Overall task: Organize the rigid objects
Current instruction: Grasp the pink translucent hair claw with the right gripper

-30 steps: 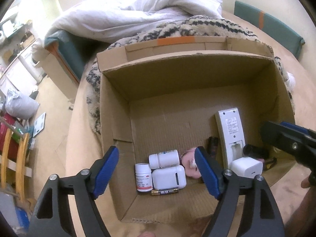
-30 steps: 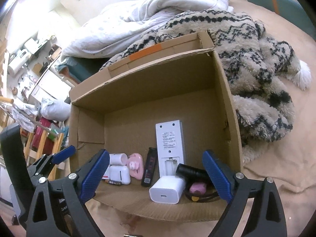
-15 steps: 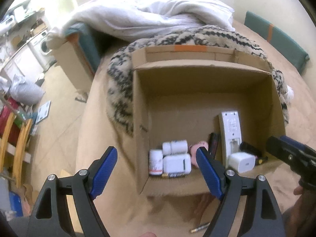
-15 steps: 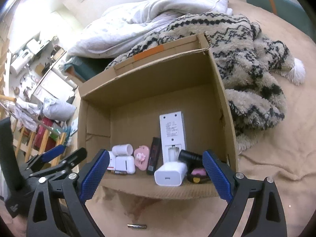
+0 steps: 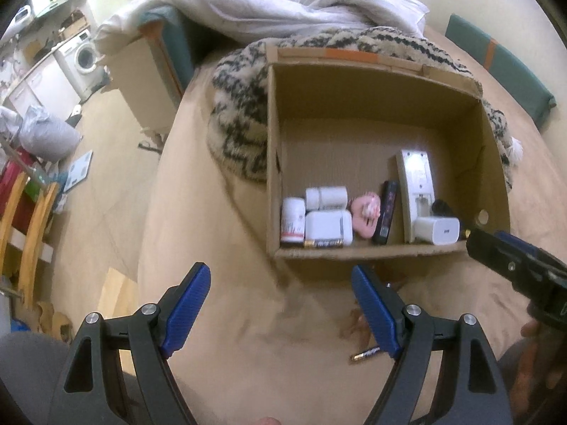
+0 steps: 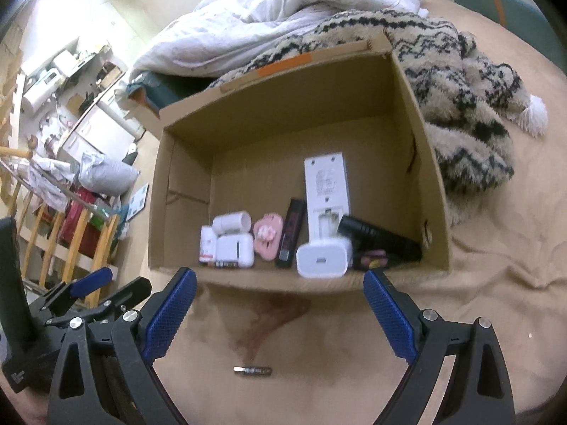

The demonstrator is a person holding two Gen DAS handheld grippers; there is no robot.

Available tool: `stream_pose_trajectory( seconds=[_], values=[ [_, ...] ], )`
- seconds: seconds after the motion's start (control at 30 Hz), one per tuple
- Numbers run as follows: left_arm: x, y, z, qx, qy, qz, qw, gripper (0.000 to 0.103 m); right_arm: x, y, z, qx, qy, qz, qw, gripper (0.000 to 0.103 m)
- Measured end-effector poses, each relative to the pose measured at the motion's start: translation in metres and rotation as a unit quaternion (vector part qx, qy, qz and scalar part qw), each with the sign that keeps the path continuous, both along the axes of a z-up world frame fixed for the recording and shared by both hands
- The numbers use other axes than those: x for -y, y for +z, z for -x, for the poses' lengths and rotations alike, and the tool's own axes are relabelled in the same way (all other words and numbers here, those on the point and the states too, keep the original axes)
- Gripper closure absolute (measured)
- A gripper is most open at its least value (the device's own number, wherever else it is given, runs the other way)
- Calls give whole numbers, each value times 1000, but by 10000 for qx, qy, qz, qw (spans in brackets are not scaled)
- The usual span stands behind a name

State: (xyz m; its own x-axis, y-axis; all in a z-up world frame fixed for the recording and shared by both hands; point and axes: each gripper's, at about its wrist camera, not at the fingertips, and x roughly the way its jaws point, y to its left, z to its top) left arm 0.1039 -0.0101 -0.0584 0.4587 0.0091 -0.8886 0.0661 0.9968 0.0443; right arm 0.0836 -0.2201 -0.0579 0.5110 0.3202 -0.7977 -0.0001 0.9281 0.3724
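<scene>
An open cardboard box (image 5: 372, 253) (image 6: 407, 81) sits on the beige bed sheet. Along its near wall lie white pill bottles (image 5: 292, 221) (image 6: 232, 221), a white case (image 5: 327, 226), a pink item (image 6: 267, 235), a black stick (image 6: 292, 232), a white remote (image 5: 416, 184) (image 6: 326, 184), a white charger (image 5: 437, 230) (image 6: 320, 258) and a black cylinder (image 6: 379, 235). A loose battery (image 5: 365, 354) (image 6: 252, 370) lies on the sheet in front of the box. My left gripper (image 5: 280, 311) and right gripper (image 6: 280, 313) are open and empty, held back from the box above the sheet.
A patterned fuzzy blanket (image 6: 460, 81) wraps the box's far and right sides. A white duvet (image 5: 283, 3) is piled behind. The bed's left edge drops to a cluttered floor with a wooden rack (image 5: 28, 219). A dark stain (image 6: 269, 322) marks the sheet.
Both grippers have pulled back and up from the box, so it looks smaller and farther. The loose battery on the sheet has come into view. Both stay open.
</scene>
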Motion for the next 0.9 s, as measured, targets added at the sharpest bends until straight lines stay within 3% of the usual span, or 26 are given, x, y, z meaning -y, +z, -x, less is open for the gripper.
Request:
stream_pose_trajectory(
  seconds=[0.17, 0.37, 0.5, 0.63, 0.73, 0.8, 0.9],
  values=[
    [-8, -4, 7, -63, 136, 52, 9999, 23, -8, -8, 8, -140, 40, 76, 9999, 2],
    [-27, -6, 5, -89, 639, 37, 9979, 22, -19, -25, 7, -412, 152, 254, 9987, 2],
    [-34, -9, 2, -207, 855, 194, 9959, 20, -32, -50, -3, -903, 358, 235, 9950, 2],
    [-35, -9, 1, -244, 853, 309, 9956, 20, -57, -72, -11, -1261, 820, 708, 9861, 2],
    [-34, -6, 3, -235, 791, 382, 9959, 20, -83, -82, -16, -1355, 1586, 1218, 9704, 2],
    [-34, -5, 4, -212, 784, 404, 9959, 20, -100, -89, -18, -1354, 2147, 1759, 9511, 2],
    [-37, -4, 4, -233, 799, 499, 9953, 19, -112, -104, -24, -1554, 2547, 2111, 9308, 2]
  ],
)
